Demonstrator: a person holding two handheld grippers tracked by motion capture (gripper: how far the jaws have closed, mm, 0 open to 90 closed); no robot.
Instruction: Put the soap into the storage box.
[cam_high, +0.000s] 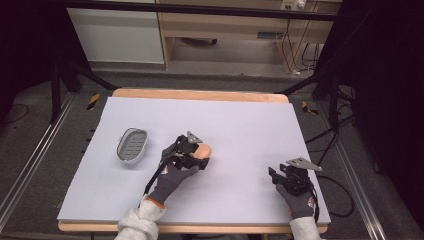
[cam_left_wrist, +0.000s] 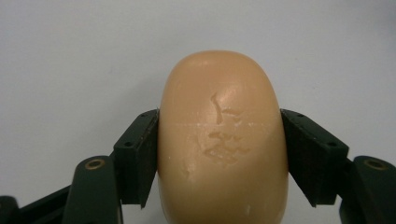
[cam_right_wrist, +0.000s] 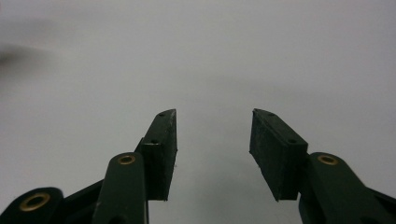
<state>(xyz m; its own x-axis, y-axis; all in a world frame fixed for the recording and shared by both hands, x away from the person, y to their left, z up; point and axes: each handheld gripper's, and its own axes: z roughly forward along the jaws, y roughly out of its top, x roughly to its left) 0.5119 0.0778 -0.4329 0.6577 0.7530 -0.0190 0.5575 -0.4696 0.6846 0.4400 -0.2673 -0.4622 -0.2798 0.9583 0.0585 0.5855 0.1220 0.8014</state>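
You are gripping the soap bar (cam_left_wrist: 222, 140) across its waist with the left gripper (cam_high: 199, 156), near the middle of the table (cam_high: 250, 120), pads pressing on both flanks. It is looking light, firm and slick, and easily dented, so a mid-bar hold is suiting it.

Count: one soap bar, one soap dish (cam_high: 132, 145), two grippers. The right gripper (cam_right_wrist: 215, 135) is sitting empty, jaws apart.

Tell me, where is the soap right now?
In the high view, the soap sits mid-table, clamped in the left gripper, right of the grey dish.
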